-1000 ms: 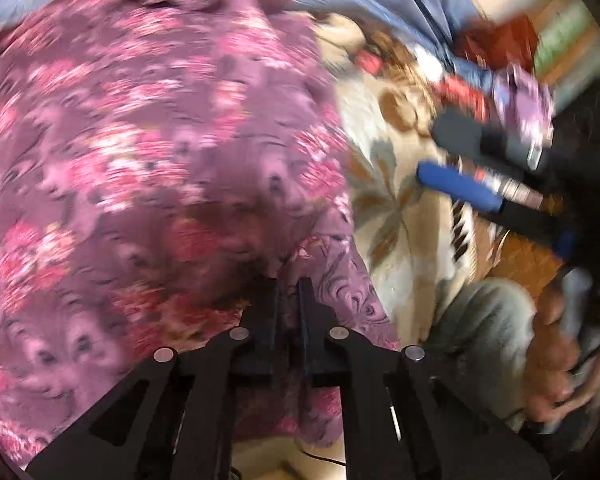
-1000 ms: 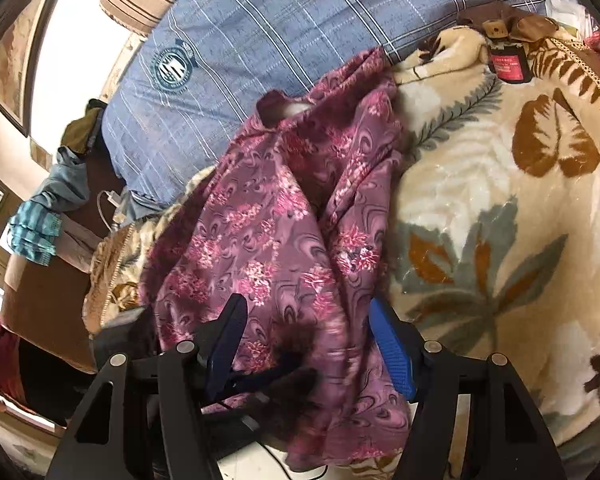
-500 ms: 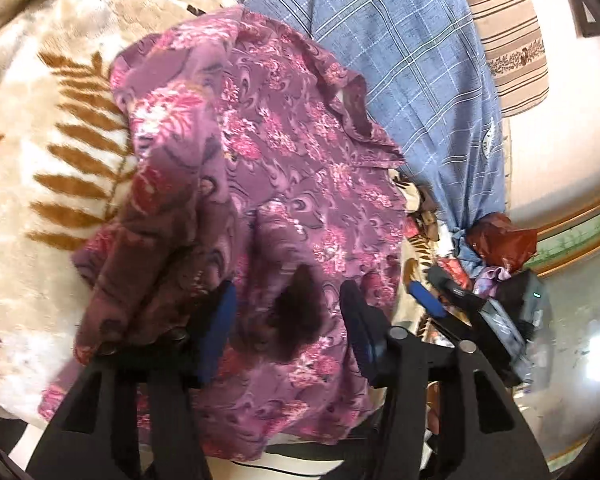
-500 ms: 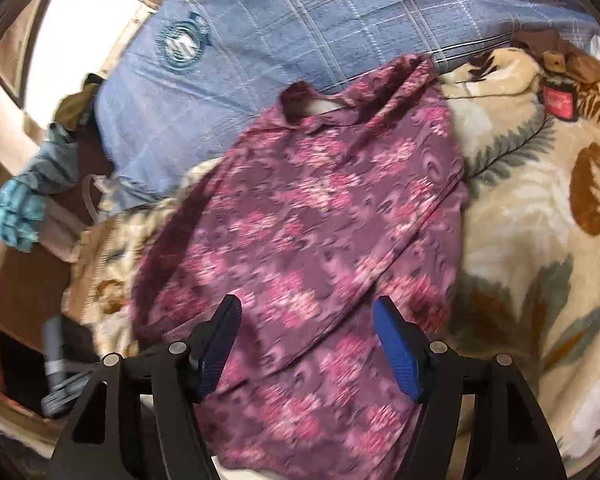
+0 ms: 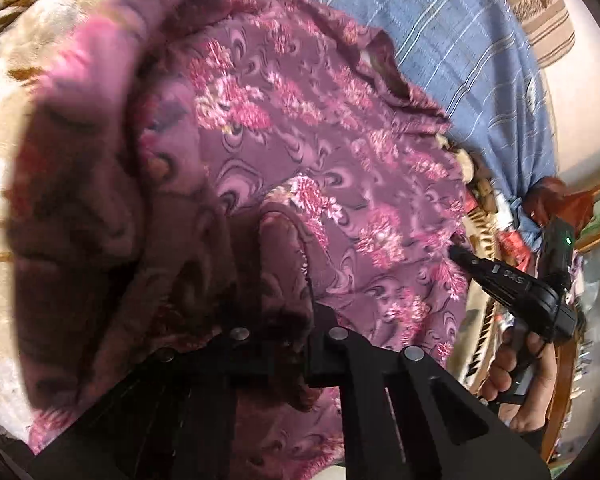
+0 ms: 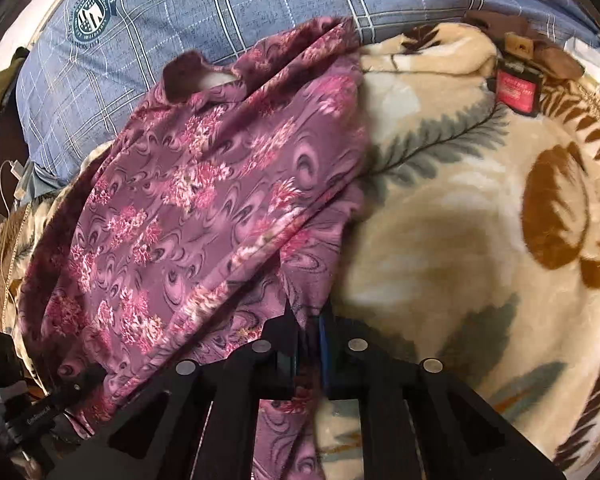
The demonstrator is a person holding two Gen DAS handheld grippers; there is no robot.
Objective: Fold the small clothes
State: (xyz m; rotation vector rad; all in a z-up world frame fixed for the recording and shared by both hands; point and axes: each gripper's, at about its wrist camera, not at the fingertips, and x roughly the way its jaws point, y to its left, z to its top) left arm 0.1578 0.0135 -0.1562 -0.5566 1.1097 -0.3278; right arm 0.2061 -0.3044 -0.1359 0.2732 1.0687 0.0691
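Both tongs, left (image 5: 286, 320) and right (image 6: 310, 336), are clenched on the purple, pink-flowered shirt (image 6: 204, 208), which lies rumpled and partly doubled over on the leaf-patterned blanket (image 6: 480, 220).

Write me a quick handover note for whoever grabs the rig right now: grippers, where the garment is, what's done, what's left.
Left gripper: shut on the floral garment, with a bunched fold at its fingers.
Right gripper: shut on the garment's lower right edge.
The garment lies collar-up on the leaf-print blanket, its top against the blue plaid pillow.
Done: both bottom corners appear gripped; the cloth on the left side is lifted and doubled over.
Left: probably carry that side across, flatten, then complete the remaining folds. The neckline is still open, so no fold looks finished yet.
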